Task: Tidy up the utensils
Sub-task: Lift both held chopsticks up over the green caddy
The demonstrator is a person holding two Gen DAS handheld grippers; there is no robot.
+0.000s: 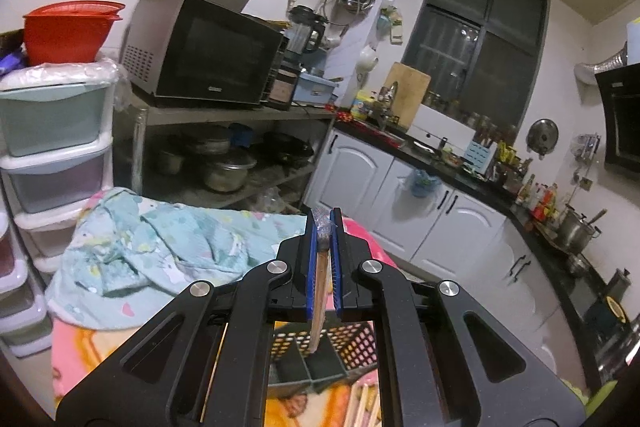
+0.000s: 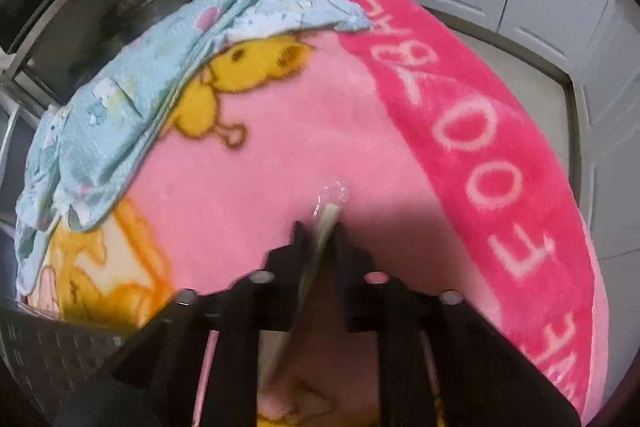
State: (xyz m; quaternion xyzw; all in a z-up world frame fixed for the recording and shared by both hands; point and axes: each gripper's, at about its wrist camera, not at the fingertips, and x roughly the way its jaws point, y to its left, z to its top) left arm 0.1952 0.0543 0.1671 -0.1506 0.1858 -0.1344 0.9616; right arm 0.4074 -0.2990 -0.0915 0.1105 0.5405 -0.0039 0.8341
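Kitchen: left hand-held gripper (image 1: 325, 227) (closed) around chopsticks (image 1: 320, 291)

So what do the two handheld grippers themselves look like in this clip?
The left gripper is matte black, with angular linkage arms, triangular cutouts, round silver pivot pins and blue finger pads. The right gripper, blurred, shows the same black linkage and pale pins. No cables, markings, hands or sleeves show.
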